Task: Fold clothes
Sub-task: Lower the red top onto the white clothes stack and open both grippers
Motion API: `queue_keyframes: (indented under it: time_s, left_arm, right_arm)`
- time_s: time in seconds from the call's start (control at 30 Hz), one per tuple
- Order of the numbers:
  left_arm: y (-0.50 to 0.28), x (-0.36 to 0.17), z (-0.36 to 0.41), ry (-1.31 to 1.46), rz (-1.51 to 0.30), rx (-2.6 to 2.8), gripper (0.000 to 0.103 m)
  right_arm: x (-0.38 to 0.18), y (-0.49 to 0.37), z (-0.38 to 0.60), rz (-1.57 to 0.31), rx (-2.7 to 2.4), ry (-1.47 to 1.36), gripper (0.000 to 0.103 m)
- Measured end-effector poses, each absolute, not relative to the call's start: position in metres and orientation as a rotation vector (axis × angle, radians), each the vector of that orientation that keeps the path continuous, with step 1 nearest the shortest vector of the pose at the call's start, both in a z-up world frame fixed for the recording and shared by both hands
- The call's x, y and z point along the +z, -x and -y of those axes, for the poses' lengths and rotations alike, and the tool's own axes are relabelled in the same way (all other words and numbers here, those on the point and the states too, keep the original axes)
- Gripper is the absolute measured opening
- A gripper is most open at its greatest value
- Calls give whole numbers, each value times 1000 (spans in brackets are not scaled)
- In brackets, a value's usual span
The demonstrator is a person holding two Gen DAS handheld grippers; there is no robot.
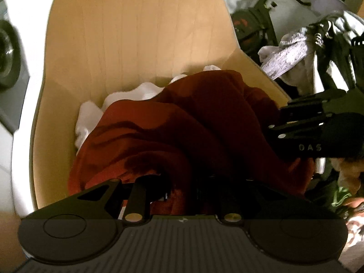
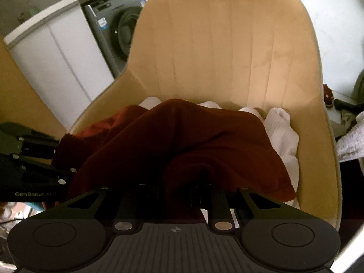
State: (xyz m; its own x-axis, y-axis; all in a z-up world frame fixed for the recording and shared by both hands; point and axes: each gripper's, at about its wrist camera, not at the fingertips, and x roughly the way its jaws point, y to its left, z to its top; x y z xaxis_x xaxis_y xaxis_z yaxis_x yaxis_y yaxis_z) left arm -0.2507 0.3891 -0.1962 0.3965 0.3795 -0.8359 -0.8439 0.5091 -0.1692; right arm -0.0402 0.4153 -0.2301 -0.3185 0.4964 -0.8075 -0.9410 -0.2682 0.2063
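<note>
A dark red garment (image 1: 182, 125) hangs in folds over the seat of a beige chair (image 1: 136, 45), on top of crumpled white clothes (image 1: 91, 118). My left gripper (image 1: 182, 182) is buried in the near edge of the red cloth and looks shut on it. My right gripper (image 1: 279, 122) bites the cloth's right edge in the left wrist view. In the right wrist view the red garment (image 2: 182, 141) drapes over my right gripper (image 2: 195, 188), which is shut on its near hem. My left gripper (image 2: 59, 159) holds the left edge. White clothes (image 2: 282, 132) lie behind, on the chair (image 2: 227, 45).
A grey washing machine (image 2: 120, 29) and a white cabinet (image 2: 52, 52) stand behind the chair on the left. To the chair's right there is a grey-white textured cloth (image 1: 284, 56) among dark clutter. The chair's curved back and sides wall in the seat.
</note>
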Motion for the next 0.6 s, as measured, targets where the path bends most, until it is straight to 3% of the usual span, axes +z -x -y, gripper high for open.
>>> queue_keyframes:
  time_s: [0.4,0.6]
  left_arm:
    - [300,-263,-444,846,-982,804,20]
    - [307,-251,-445,818,-957,810,20]
  right_arm:
    - [-296,-27,-486,-918,1526,915,19]
    - [-298,-37,-476,-961,1501,911,19]
